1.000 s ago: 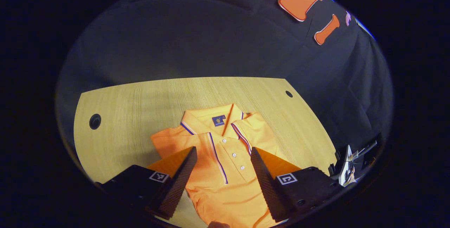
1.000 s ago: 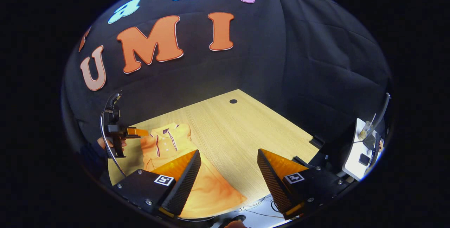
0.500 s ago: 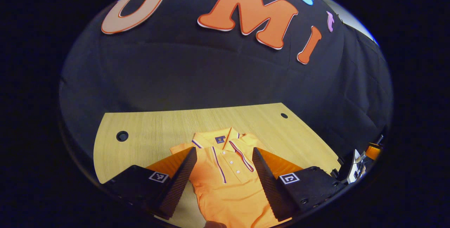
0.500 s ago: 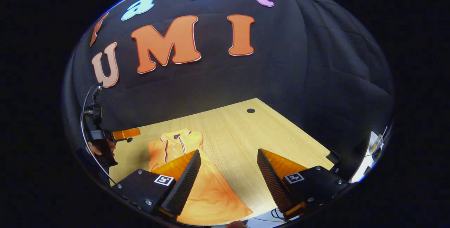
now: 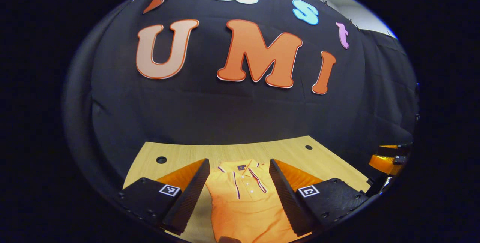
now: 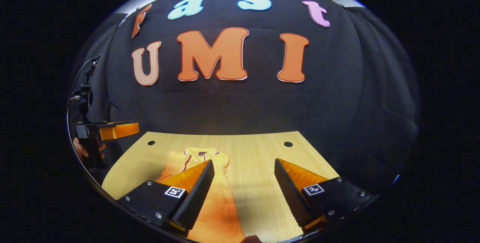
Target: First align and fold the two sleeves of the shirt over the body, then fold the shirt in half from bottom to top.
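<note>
- Left gripper (image 5: pixel 238 194): fingers spread wide, nothing between them, held up above the near end of the shirt. Each finger base has a small square black-and-white marker on it, not actual writing.
- Right gripper (image 6: pixel 243 194): also wide open and holding nothing, up over the table's near edge, just right of the shirt.
- The orange polo shirt (image 5: pixel 245 207) lies flat on the wooden table (image 6: pixel 258 160), buttons up, collar at the far end, hem toward the near edge. There's a small dark label (image 5: pixel 242 167) inside the collar, too tiny to read.
- Far left in the right gripper view, a hand (image 6: pixel 80 149) grips the left gripper's handle.
</note>
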A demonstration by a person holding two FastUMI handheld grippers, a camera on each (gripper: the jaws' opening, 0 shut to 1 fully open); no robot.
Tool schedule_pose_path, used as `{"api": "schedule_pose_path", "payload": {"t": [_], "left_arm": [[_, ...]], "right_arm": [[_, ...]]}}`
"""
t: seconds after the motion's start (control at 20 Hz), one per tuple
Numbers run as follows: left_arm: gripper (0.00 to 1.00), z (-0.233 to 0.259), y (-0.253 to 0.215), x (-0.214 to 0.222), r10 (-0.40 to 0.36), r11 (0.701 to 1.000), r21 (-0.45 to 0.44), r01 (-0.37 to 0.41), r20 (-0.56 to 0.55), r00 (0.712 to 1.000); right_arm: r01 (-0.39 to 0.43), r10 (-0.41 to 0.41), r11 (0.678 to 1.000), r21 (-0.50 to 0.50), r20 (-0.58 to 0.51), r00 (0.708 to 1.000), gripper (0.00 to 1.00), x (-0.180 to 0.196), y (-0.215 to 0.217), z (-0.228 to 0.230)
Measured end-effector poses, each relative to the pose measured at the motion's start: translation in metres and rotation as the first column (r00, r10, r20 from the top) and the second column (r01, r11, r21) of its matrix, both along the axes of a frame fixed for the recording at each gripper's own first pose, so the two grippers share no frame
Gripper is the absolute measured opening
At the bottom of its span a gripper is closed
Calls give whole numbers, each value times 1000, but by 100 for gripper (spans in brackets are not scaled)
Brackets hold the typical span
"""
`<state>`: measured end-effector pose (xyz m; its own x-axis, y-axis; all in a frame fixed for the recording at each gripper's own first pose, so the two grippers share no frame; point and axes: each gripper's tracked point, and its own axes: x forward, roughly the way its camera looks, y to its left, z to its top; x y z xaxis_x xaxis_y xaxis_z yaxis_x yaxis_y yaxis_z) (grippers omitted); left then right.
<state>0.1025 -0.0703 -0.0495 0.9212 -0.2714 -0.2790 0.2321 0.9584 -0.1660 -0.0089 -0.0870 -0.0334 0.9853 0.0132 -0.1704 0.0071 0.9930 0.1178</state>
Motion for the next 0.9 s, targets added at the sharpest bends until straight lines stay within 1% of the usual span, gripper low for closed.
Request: {"api": "schedule_pose_path", "payload": {"t": [0.1, 0.15, 0.3, 0.35, 0.45, 0.55, 0.65, 0.75, 0.85, 0.9], "left_arm": [[98, 9, 15, -19, 74, 996, 35, -77, 72, 995], [98, 19, 12, -27, 100, 994, 38, -104, 97, 990], [98, 39, 25, -60, 172, 984, 3, -175, 177, 969], [98, 47, 30, -80, 191, 981, 2, -196, 211, 959], [98, 61, 33, -104, 233, 969, 16, -245, 251, 939], [98, 72, 34, -120, 264, 960, 16, -281, 294, 919], [97, 74, 34, -135, 284, 955, 0, -297, 296, 912], [98, 80, 37, -147, 301, 950, -18, -312, 321, 898], [96, 81, 31, -161, 300, 950, -19, -312, 342, 891], [98, 79, 28, -165, 305, 948, -13, -319, 338, 891]], "right_arm": [[-43, 43, 999, -5, 20, 999, 98, 0, 4, -3], [-59, 59, 998, -4, 26, 998, 98, -1, 4, -4], [-100, 100, 995, -9, 65, 993, 98, -2, 6, -2], [-104, 105, 995, -13, 88, 991, 98, -3, 6, 2], [-120, 121, 993, -16, 155, 980, 98, -4, 10, 12], [-134, 137, 991, -26, 248, 959, 98, -12, 11, 28], [-136, 141, 990, -36, 303, 943, 98, -20, 11, 31], [-145, 148, 989, -31, 301, 942, 98, -24, 12, 26], [-144, 146, 989, -27, 297, 944, 98, -30, 8, 22], [-145, 144, 989, -19, 299, 943, 98, -34, 6, 21]]}}
